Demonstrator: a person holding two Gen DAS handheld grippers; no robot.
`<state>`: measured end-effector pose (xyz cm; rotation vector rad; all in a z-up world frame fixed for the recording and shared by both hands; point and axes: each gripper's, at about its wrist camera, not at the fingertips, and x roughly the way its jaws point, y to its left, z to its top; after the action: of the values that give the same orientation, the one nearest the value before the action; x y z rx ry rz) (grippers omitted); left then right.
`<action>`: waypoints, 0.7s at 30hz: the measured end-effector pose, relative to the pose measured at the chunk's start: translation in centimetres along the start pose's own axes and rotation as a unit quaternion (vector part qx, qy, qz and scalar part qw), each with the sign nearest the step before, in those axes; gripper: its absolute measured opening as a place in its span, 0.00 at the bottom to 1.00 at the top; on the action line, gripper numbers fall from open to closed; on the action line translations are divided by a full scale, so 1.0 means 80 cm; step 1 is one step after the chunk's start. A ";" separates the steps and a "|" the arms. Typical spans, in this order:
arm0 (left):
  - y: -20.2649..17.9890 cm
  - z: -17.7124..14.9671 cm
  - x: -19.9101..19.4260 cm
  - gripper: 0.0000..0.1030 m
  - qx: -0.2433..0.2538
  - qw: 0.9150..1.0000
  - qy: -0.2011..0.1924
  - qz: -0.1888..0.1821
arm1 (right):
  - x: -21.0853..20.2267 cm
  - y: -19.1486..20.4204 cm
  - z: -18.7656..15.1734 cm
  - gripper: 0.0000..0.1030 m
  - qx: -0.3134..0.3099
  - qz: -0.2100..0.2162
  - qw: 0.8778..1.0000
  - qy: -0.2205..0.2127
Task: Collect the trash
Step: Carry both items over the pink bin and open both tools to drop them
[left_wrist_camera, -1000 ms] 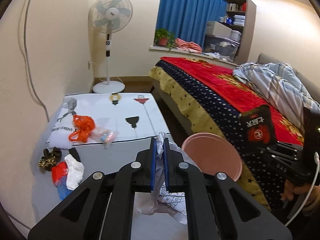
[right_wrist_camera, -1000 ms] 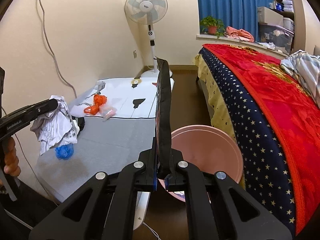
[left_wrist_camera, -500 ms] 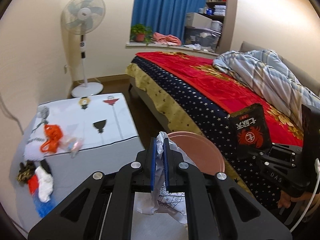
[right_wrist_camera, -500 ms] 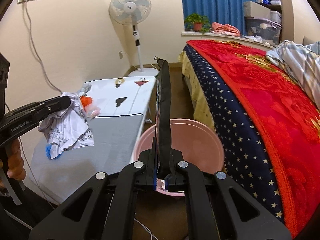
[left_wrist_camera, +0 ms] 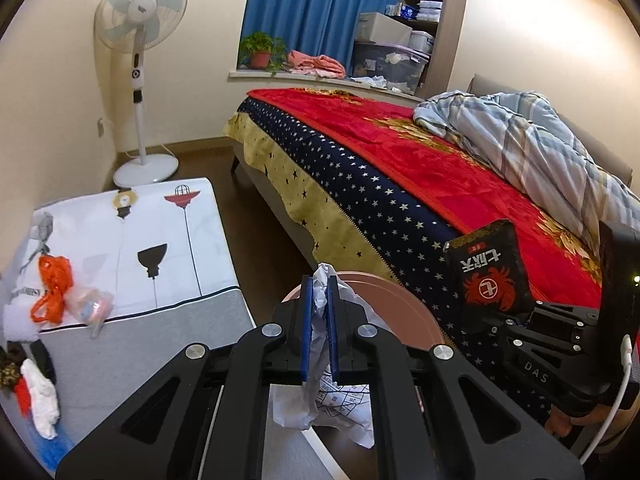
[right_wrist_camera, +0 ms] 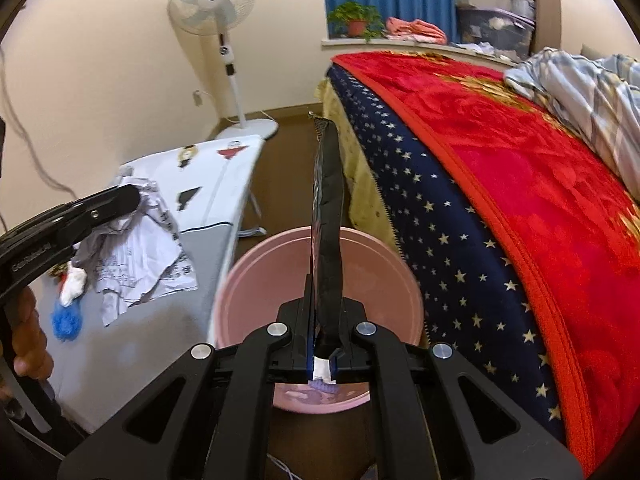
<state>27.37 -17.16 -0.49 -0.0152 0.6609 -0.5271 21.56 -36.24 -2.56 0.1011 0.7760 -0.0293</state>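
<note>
Left gripper point(left_wrist_camera: 319, 330), clamped on crumpled paper point(left_wrist_camera: 324, 408), and right gripper point(right_wrist_camera: 323, 344), clamped on a black snack packet point(right_wrist_camera: 328, 216), near the pink bin point(right_wrist_camera: 256, 280) at twelve o'clock; best centred over its mouth before letting go.

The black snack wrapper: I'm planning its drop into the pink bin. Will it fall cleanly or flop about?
The black snack wrapper stands upright from the right gripper, so probably fairly stiff. It looks thin and empty, likely light: it may flutter toward the pink bin.
</note>
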 end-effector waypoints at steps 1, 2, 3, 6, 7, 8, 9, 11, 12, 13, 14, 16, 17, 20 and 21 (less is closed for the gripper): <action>0.002 0.001 0.004 0.07 -0.002 1.000 0.001 0.000 | 0.007 -0.002 0.001 0.05 0.002 -0.006 1.000 0.004; 0.006 0.002 0.008 0.07 -0.004 1.000 0.002 0.001 | 0.012 -0.004 0.002 0.05 0.003 -0.007 1.000 0.007; 0.011 0.003 0.013 0.07 -0.008 1.000 0.003 0.002 | 0.018 -0.006 0.002 0.05 0.006 -0.007 1.000 0.012; 0.019 0.004 0.021 0.06 -0.014 1.000 0.005 0.005 | 0.033 -0.008 0.004 0.05 0.005 -0.009 1.000 0.023; 0.021 0.005 0.024 0.07 -0.017 1.000 0.006 0.005 | 0.039 -0.007 0.004 0.06 0.004 -0.010 1.000 0.027; 0.023 0.006 0.027 0.07 -0.023 1.000 0.008 0.003 | 0.042 -0.006 0.004 0.09 0.003 -0.008 1.000 0.029; 0.024 0.006 0.029 0.07 -0.026 1.000 0.009 0.002 | 0.046 -0.005 0.003 0.11 0.004 -0.005 0.999 0.032; 0.022 0.005 0.031 0.07 -0.025 1.000 0.010 0.000 | 0.051 -0.006 0.004 0.35 0.008 -0.010 0.999 0.041; 0.020 0.004 0.031 0.06 -0.023 1.000 0.011 0.000 | 0.051 -0.007 0.004 0.50 0.015 -0.012 0.999 0.040; 0.019 0.004 0.032 0.07 -0.021 1.000 0.011 -0.001 | 0.049 -0.008 0.004 0.54 0.020 -0.015 0.999 0.035; 0.016 0.003 0.032 0.07 -0.018 1.000 0.012 -0.002 | 0.046 -0.009 0.005 0.55 0.021 -0.020 0.999 0.029; 0.013 0.001 0.033 0.07 -0.014 1.000 0.013 -0.004 | 0.036 -0.010 0.006 0.56 0.016 -0.030 0.999 0.022; 0.010 0.000 0.034 0.07 -0.012 1.000 0.015 -0.005 | 0.032 -0.011 0.007 0.57 0.016 -0.037 0.999 0.021; 0.000 -0.002 0.038 0.07 -0.006 1.000 0.019 -0.013 | 0.017 -0.019 0.006 0.60 0.016 -0.052 0.998 0.019; -0.003 -0.002 0.039 0.07 -0.003 1.000 0.020 -0.015 | 0.011 -0.023 0.004 0.62 0.021 -0.057 0.998 0.018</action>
<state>29.21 -18.81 -2.39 -0.0208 0.7023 -0.5557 22.33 -38.10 -3.08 0.0967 0.8172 -0.1516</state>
